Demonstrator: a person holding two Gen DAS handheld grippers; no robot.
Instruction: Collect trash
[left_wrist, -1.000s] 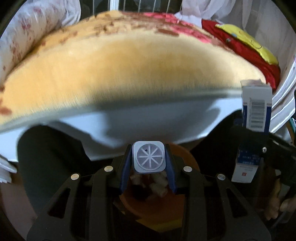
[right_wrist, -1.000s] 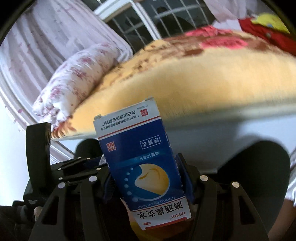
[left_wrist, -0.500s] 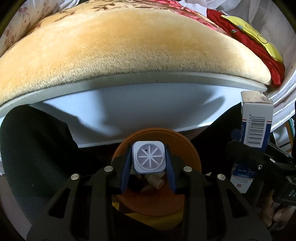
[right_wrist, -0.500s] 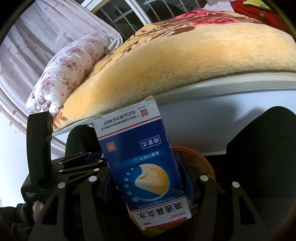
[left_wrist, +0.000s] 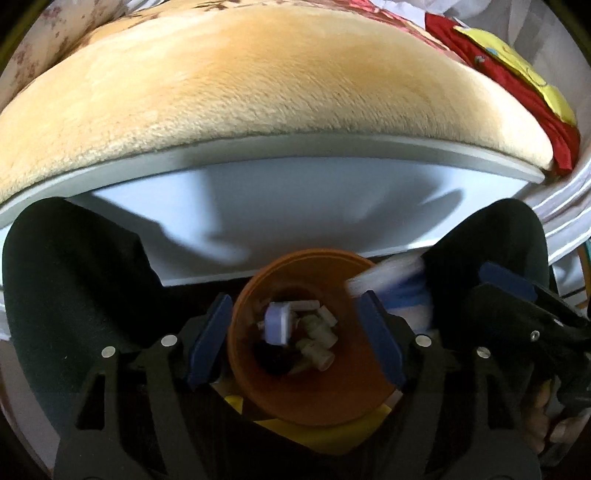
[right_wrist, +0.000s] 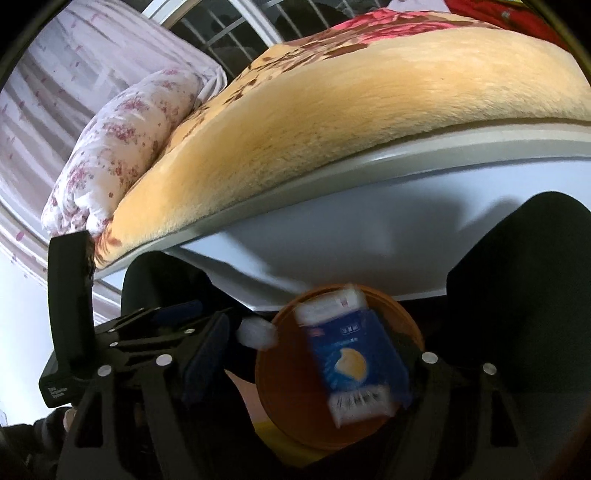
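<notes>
An orange trash bin (left_wrist: 306, 391) sits on the floor below both grippers; it also shows in the right wrist view (right_wrist: 291, 398). My left gripper (left_wrist: 295, 339) is open right above the bin. A small white square cap (left_wrist: 277, 323) is dropping into the bin among several pale scraps (left_wrist: 317, 339). My right gripper (right_wrist: 306, 365) is open too. The blue and white medicine box (right_wrist: 351, 354) is blurred, falling into the bin; it shows blurred at the bin's right rim in the left wrist view (left_wrist: 391, 284).
A bed with a tan fleece blanket (left_wrist: 258, 96) and a white frame (left_wrist: 295, 199) rises just behind the bin. A floral pillow (right_wrist: 122, 144) lies at its left. The person's dark-clad knees (left_wrist: 74, 280) flank the bin. Red and yellow cloth (left_wrist: 517, 85) lies far right.
Both grippers opened. The white cap left the left gripper and the blue box left the right gripper; both are falling into the orange bin.
</notes>
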